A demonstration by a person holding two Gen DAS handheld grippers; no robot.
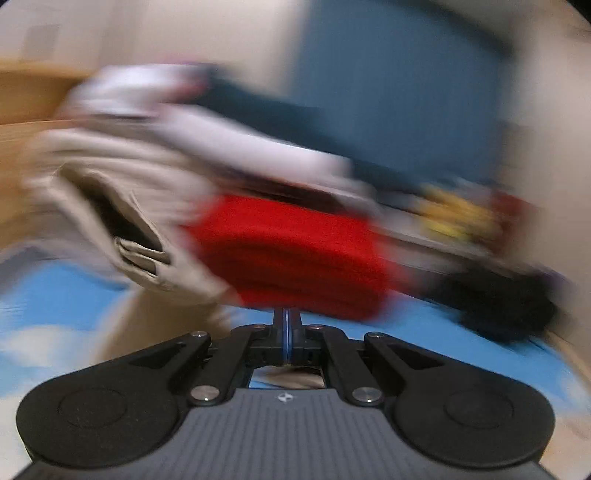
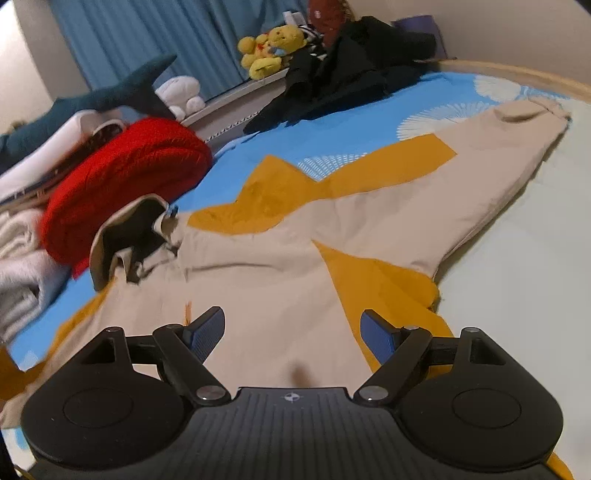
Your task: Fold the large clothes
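A large beige jacket (image 2: pixel 266 266) with mustard panels lies spread flat on the blue bedsheet (image 2: pixel 332 110). Its dark-lined collar (image 2: pixel 125 236) is at the left and one sleeve (image 2: pixel 517 125) reaches to the far right. My right gripper (image 2: pixel 291 317) hovers open just over the jacket's body, with only cloth below the blue pads. The left wrist view is heavily blurred. In it my left gripper (image 1: pixel 287 321) is shut, fingers pressed together, and no cloth shows between them. It points toward the collar (image 1: pixel 136 243) and a red knit (image 1: pixel 295 258).
A folded red knit (image 2: pixel 122 184) and a stack of white and grey clothes (image 2: pixel 22 266) lie left of the collar. Black garments (image 2: pixel 343 74), yellow plush toys (image 2: pixel 269 48) and a shark plush (image 2: pixel 122 88) sit at the far side by a blue curtain (image 2: pixel 147 29).
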